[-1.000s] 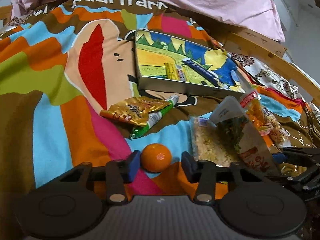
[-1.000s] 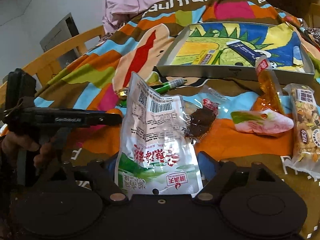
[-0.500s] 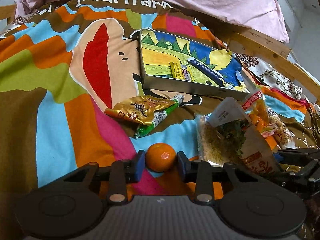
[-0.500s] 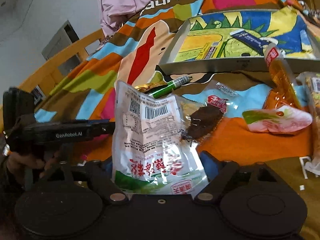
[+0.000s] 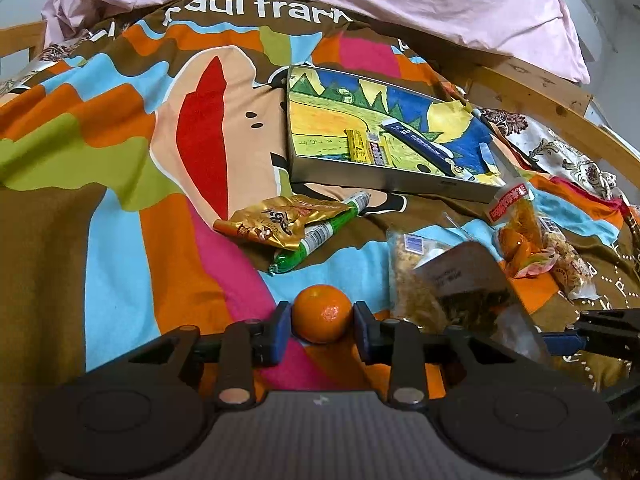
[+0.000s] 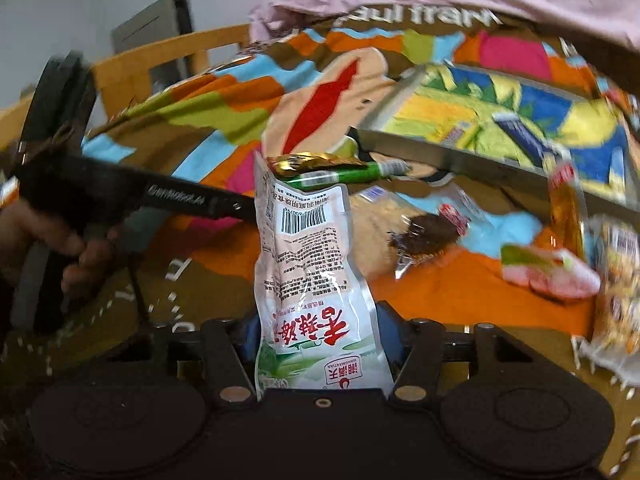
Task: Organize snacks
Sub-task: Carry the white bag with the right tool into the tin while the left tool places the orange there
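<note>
- The left gripper [image 5: 322,316] has its two fingers pressed on both sides of the mandarin [image 5: 322,313], so the fruit sits between the blue pads, low over the bed cover [image 5: 120,216]. The fingers are only partly closed, as wide as the fruit.
- The mandarin is round and smooth. If the squeeze is weak, I think it can roll out forward when the gripper lifts; if too strong, the skin may get damaged.
- The right gripper [image 6: 320,340] pinches the lower part of the white snack pouch [image 6: 308,264], with fingers nearly together around the thin pack. The pouch stands up ahead of the fingers and hides what is behind it.
- The pouch is soft and tall, so it may bend or slip sideways during carrying. It could also hit the left gripper, which is just left of it.
- The tray [image 5: 384,178] lies well ahead of both grippers, with the gold packet [image 5: 280,220] and green stick [image 5: 320,232] between. A low carry may push these.
</note>
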Demonstrator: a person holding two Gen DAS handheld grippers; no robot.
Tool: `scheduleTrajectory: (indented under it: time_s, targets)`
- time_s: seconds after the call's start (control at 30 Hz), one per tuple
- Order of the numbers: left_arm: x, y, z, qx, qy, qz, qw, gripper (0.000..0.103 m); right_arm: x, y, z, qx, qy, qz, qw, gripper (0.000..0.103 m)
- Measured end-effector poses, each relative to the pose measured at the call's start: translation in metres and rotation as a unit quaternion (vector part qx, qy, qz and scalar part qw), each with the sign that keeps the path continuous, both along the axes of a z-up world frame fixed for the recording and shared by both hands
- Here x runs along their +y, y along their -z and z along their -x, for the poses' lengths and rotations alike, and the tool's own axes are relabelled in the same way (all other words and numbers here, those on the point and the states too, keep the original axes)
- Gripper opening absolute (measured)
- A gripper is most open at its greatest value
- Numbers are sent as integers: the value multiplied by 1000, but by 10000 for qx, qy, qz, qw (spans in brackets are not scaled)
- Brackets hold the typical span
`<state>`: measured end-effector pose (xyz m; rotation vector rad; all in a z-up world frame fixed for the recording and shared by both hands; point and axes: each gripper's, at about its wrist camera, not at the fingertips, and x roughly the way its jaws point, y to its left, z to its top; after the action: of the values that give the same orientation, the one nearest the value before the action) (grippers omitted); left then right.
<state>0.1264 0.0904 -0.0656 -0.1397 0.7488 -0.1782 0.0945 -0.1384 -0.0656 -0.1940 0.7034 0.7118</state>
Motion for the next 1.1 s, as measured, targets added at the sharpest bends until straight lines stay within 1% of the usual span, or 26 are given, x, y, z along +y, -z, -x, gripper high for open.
scheduleTrajectory:
  time_s: [0.13, 0.37, 0.67, 0.8, 0.9, 1.03, 1.1]
  targets:
    - [-5, -6, 8, -56, 26, 24, 10000, 35, 8, -3, 14, -452, -186, 316, 9983, 57]
    - [-14, -17, 21, -209, 35, -28, 9998, 35, 8, -11, 29, -1101, -181, 622, 9918, 57]
    - [-24, -32, 31, -508, 41, -97, 9987, 35, -14, -33, 32, -1749, 77, 583, 9828, 57]
    - [-28, -39, 33, -683, -7, -126, 9976, 35, -28, -45, 22, -2070, 233, 593, 9763, 57]
    - [-32, -47, 29, -790, -54, -144, 9968, 35, -39, -56, 7, -2379, 336, 668, 9684, 57]
    - [-39, -57, 15, -882, -103, -44, 9960, 35, -54, -68, -18, -2658, 467, 756, 9599, 57]
    - [-42, -61, 1, -887, -158, 107, 9959, 35, -60, -73, -34, -2758, 524, 823, 9563, 57]
